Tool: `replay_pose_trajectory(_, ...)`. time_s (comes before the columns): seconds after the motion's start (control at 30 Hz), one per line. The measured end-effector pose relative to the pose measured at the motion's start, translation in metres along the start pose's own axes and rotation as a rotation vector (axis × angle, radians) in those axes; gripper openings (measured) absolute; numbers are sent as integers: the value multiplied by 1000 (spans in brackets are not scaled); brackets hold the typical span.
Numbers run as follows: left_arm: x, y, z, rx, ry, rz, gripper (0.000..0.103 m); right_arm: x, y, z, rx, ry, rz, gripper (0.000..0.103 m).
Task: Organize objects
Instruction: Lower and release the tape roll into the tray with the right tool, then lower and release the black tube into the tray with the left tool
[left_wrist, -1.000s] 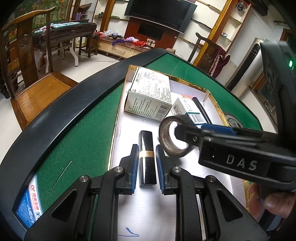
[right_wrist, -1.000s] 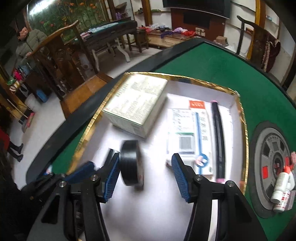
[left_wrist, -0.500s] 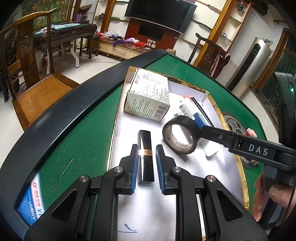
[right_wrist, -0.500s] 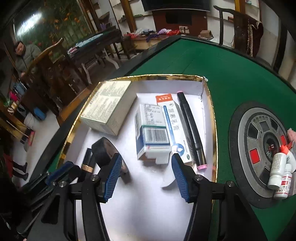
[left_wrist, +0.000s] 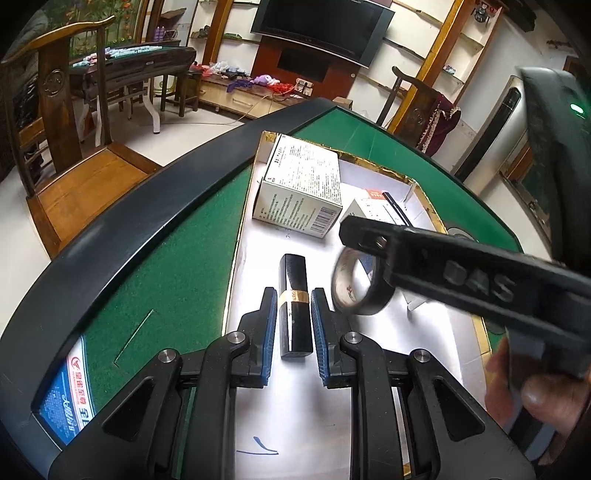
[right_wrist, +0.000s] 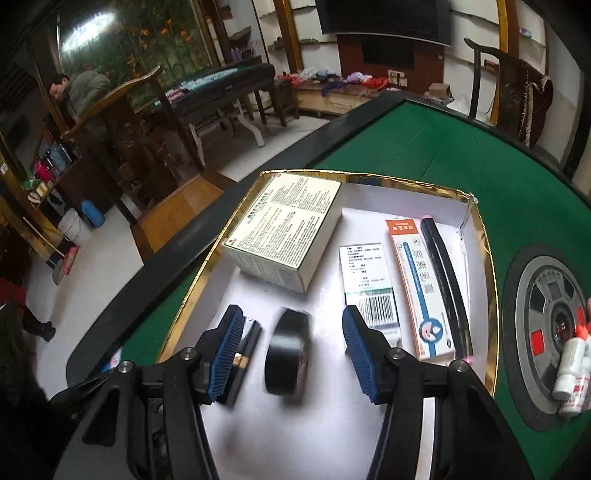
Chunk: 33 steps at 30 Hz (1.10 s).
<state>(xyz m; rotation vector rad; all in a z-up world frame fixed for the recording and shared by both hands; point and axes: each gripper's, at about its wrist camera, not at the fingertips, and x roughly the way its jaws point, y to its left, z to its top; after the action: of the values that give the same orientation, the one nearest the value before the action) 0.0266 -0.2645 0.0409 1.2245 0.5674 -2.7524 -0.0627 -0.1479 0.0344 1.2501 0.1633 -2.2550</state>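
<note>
Since half a sec ago the black tape roll (right_wrist: 288, 354) has gone from beside the claw's 9 o'clock pad to the middle of the gap, in the right wrist view. It's a glossy black ring standing on edge, motion-blurred. The left wrist view shows its pale inner core w/ small print.

It stands on the white floor of the gold-rimmed tray (right_wrist: 487, 258), toward the tray's 6 o'clock end. Right gripper (right_wrist: 291, 314) is released: blue pads wide apart, neither touching the roll.

Just at the roll's 9 o'clock lies the lipstick (left_wrist: 291, 269), a black tube w/ a gold band, long axis running 12 to 6. Left gripper (left_wrist: 293, 295) is clenched on it, pads on either side at the band.

At the tray's 11 o'clock sits a large white printed box (right_wrist: 288, 236). Toward 2 o'clock, side by side, lie a small barcode carton (right_wrist: 369, 284), an orange-topped ointment carton (right_wrist: 417, 288) and a black pen (right_wrist: 447, 288) along the rim.

Tray rests on a green felt table (right_wrist: 461, 155). At 4 o'clock, outside the tray, small white bottles (right_wrist: 572, 369) stand on the table's centre dial.
</note>
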Motion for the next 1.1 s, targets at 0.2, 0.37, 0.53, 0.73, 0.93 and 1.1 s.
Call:
replay_pose_trajectory(0.2, -4, 2, -2, 0, -6, -5, 18, 2, -30, -1, 73, -4, -7, 56)
replay_pose_trajectory(0.37, -5, -1, -1, 3, -6, -10, 18, -23, -51, -8, 122, -42, 33, 56)
replay_pose_trajectory(0.53, -7, -3, -1, 2, -10, -11, 18, -31, -58, -15, 125, -41, 56, 56)
replay_pose_trajectory(0.73, -7, -15, -1, 32, -7, -8, 18, -48, -65, -29, 134, -66, 110, 56)
replay_pose_trajectory(0.93, -5, -14, -3, 27, -7, 14, 18, -44, -64, -41, 160, -57, 178, 56)
replay_pose_trajectory(1.1, -4, -18, -6, 42, -3, 27, 18, -42, -64, -56, 180, -58, 228, 56)
